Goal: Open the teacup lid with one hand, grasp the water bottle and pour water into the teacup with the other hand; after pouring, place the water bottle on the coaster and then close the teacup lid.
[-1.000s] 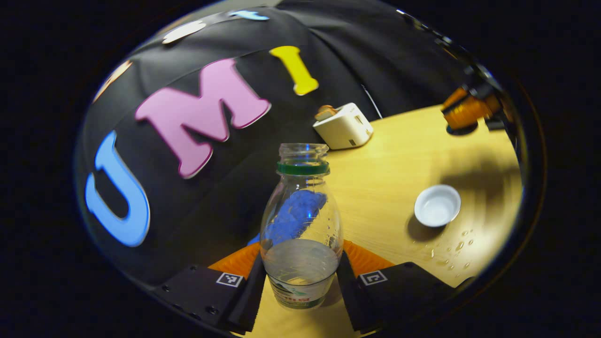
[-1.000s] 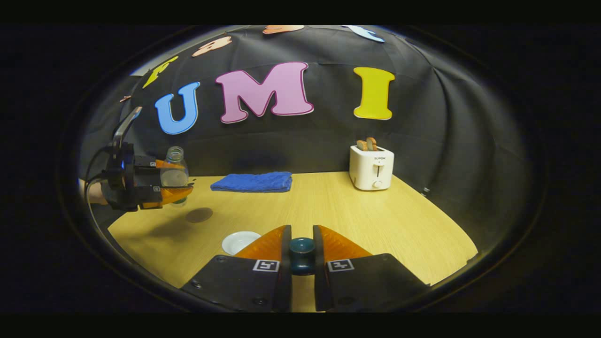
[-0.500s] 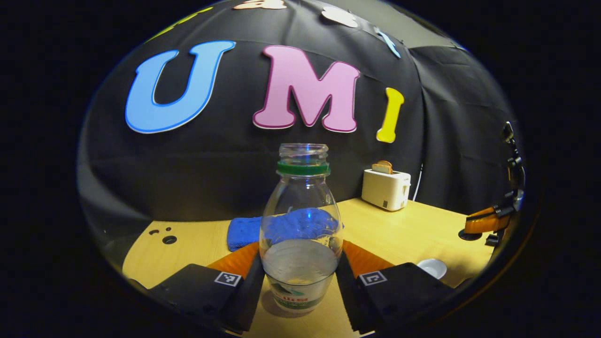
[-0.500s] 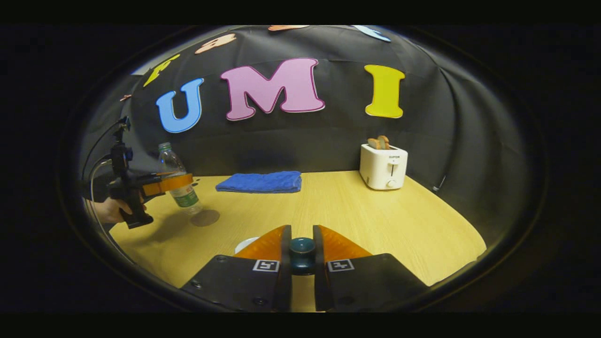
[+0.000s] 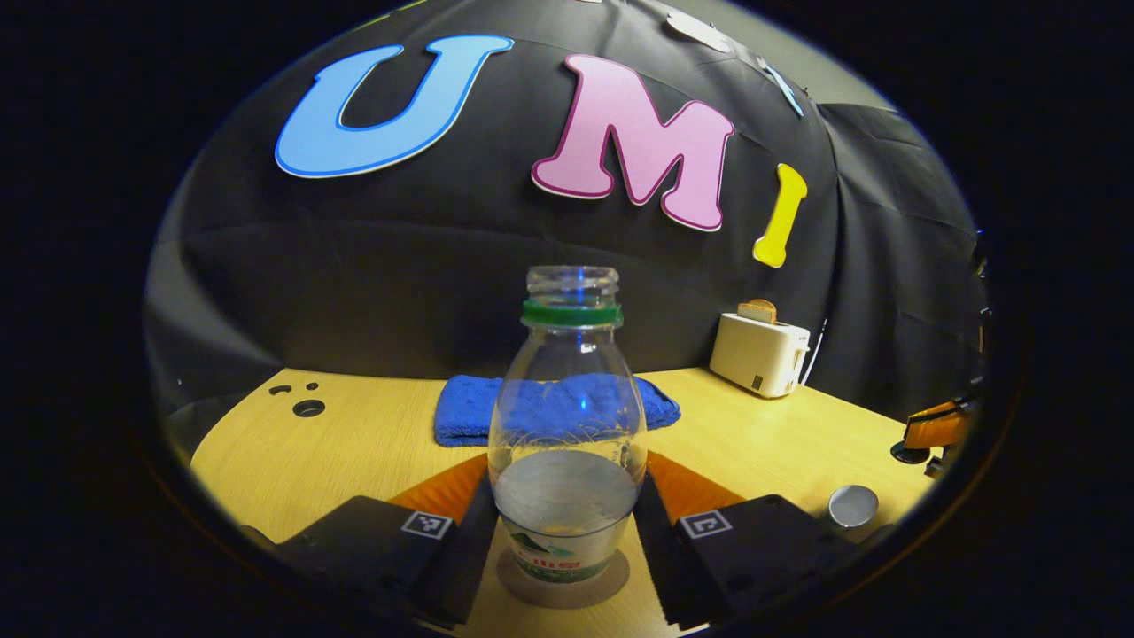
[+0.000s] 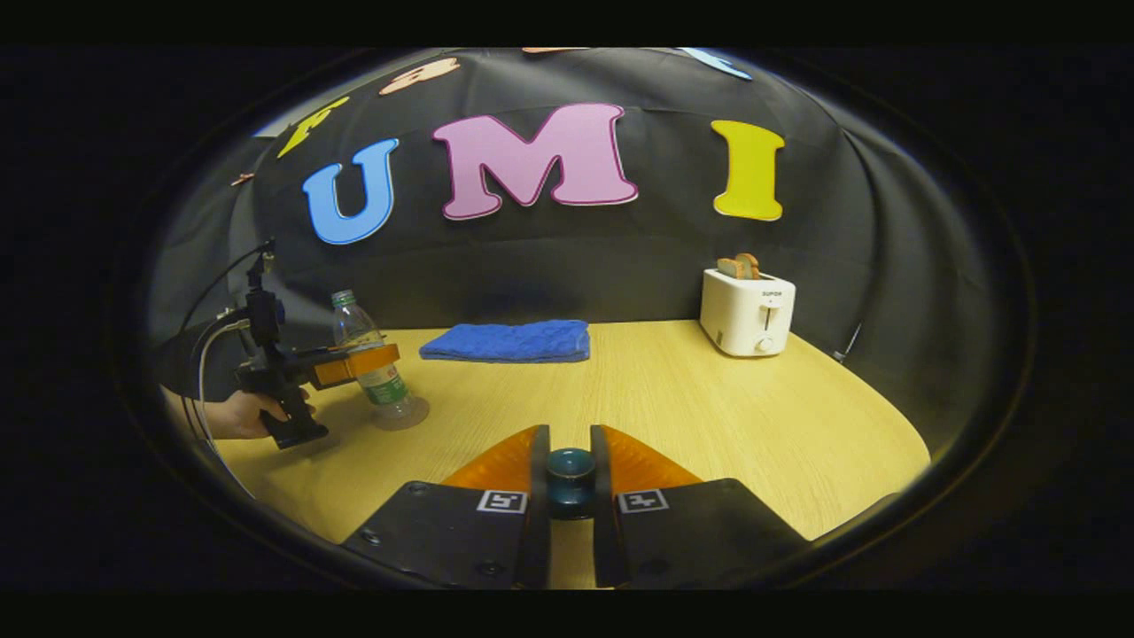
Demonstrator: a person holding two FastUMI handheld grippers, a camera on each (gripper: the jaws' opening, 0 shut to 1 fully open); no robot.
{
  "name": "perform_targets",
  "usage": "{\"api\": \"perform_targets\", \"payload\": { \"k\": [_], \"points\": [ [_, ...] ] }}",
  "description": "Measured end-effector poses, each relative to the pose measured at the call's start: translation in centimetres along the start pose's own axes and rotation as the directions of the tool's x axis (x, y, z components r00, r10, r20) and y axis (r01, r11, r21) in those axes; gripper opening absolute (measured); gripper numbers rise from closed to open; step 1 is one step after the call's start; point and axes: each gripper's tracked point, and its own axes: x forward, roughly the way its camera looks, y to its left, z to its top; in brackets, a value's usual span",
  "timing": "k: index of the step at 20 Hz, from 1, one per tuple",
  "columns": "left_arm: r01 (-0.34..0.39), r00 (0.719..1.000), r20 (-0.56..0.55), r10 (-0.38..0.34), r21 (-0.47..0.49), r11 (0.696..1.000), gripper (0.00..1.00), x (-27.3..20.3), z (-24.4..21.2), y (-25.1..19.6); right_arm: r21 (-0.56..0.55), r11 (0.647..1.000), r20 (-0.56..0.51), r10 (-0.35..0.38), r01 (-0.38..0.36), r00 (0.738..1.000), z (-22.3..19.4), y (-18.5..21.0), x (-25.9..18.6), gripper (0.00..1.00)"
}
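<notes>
On the coaster (image 5: 562,587), near the bench (image 6: 673,399) edge and left of the blue towel (image 6: 505,342), the bottle (image 5: 567,425) stands upright, the left gripper (image 5: 563,532) pinching its lower body with both jaws. It is open-topped, about a third full, light, thin-walled and likely to dent, so a low hold suits it. Right of the bottle, the right gripper (image 6: 570,496) has its jaws pressed on the lid (image 6: 570,478) knob, small, round and probably slippery. The teacup (image 5: 852,507) sits right of the bottle.
</notes>
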Motion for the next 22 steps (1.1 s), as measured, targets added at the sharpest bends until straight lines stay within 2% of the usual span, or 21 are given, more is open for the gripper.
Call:
{"api": "perform_targets", "payload": {
  "k": [3, 4, 5, 6, 7, 8, 10, 18, 19, 20, 22],
  "points": [
    [0.019, 0.999, -0.033, -0.018, 0.047, 0.999, 0.81, -0.2, -1.2, -0.5, 0.004, 1.000, -0.009, 0.006, -0.006, 1.000, -0.3, 0.5, 0.2, 0.27],
    [0.014, 0.999, -0.036, -0.012, 0.049, 0.999, 0.83, -0.1, -1.2, -0.7, 0.005, 1.000, -0.007, 0.010, -0.010, 1.000, -0.2, 0.7, 0.2, 0.22],
    [0.016, 0.999, -0.039, -0.014, 0.040, 0.999, 0.82, -0.2, -1.2, -0.9, 0.002, 1.000, -0.008, 0.014, -0.014, 1.000, -0.2, 0.8, 0.3, 0.27],
    [0.014, 0.999, -0.037, -0.013, 0.034, 0.999, 0.84, -0.4, -1.0, -1.0, -0.003, 1.000, -0.010, 0.015, -0.015, 1.000, -0.3, 0.8, 0.3, 0.27],
    [0.017, 0.999, -0.036, -0.015, 0.036, 0.999, 0.89, -0.6, -1.0, -1.0, -0.006, 1.000, -0.012, 0.018, -0.018, 1.000, -0.4, 0.9, 0.3, 0.23],
    [0.008, 0.999, -0.041, -0.006, 0.046, 0.999, 0.93, -0.8, -1.0, -1.0, -0.006, 1.000, -0.012, 0.019, -0.019, 1.000, -0.4, 0.9, 0.2, 0.27],
    [0.005, 0.998, -0.062, -0.001, 0.061, 0.998, 0.96, -1.2, -1.4, -0.9, -0.005, 1.000, -0.006, 0.020, -0.020, 1.000, -0.2, 1.1, 0.0, 0.27],
    [0.017, 0.990, -0.140, -0.011, 0.043, 0.999, 0.96, -5.6, -4.3, -2.4, -0.006, 1.000, 0.010, 0.029, -0.029, 1.000, -0.1, 1.6, -0.1, 0.27],
    [0.016, 0.989, -0.148, -0.009, 0.049, 0.999, 0.96, -6.1, -4.8, -2.4, -0.009, 0.999, 0.012, 0.031, -0.031, 0.999, -0.2, 1.7, 0.0, 0.18],
    [0.011, 0.987, -0.158, -0.002, 0.053, 0.999, 0.96, -6.7, -5.3, -2.3, -0.009, 0.999, 0.010, 0.034, -0.034, 0.999, -0.3, 1.8, 0.1, 0.27],
    [0.008, 0.984, -0.177, 0.001, 0.049, 0.999, 0.96, -7.4, -6.1, -2.3, -0.010, 0.999, 0.010, 0.042, -0.042, 0.999, -0.4, 2.3, 0.3, 0.27]
  ]
}}
